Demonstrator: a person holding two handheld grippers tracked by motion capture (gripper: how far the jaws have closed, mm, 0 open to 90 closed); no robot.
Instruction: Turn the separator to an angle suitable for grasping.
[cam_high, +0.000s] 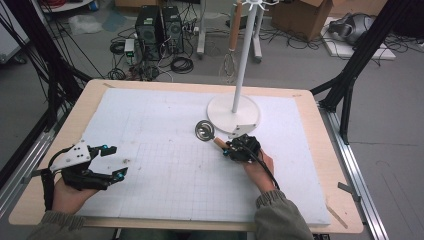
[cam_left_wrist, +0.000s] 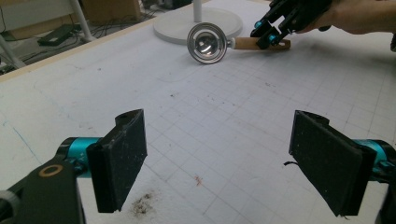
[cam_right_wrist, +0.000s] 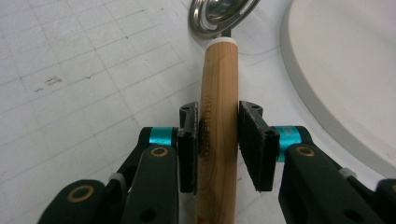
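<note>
A utensil with a round metal head (cam_high: 204, 131) and a wooden handle (cam_high: 219, 142) lies on the white gridded mat (cam_high: 165, 170), just in front of the stand's base. My right gripper (cam_high: 229, 149) is shut on that handle; in the right gripper view both pads press the wood (cam_right_wrist: 218, 93) from either side, with the metal head (cam_right_wrist: 219, 14) ahead. The left gripper view shows the same utensil (cam_left_wrist: 208, 43) far off, with the right gripper (cam_left_wrist: 268, 35) on it. My left gripper (cam_high: 116, 161) rests at the mat's left, its jaws (cam_left_wrist: 217, 163) wide open and holding nothing.
A white stand with a round base (cam_high: 233, 112) and a tall pole rises at the back centre. A whisk (cam_high: 231, 60) hangs from its top. The wooden table edge (cam_high: 345, 200) frames the mat. Cables, computer towers (cam_high: 160, 27) and boxes lie on the floor beyond.
</note>
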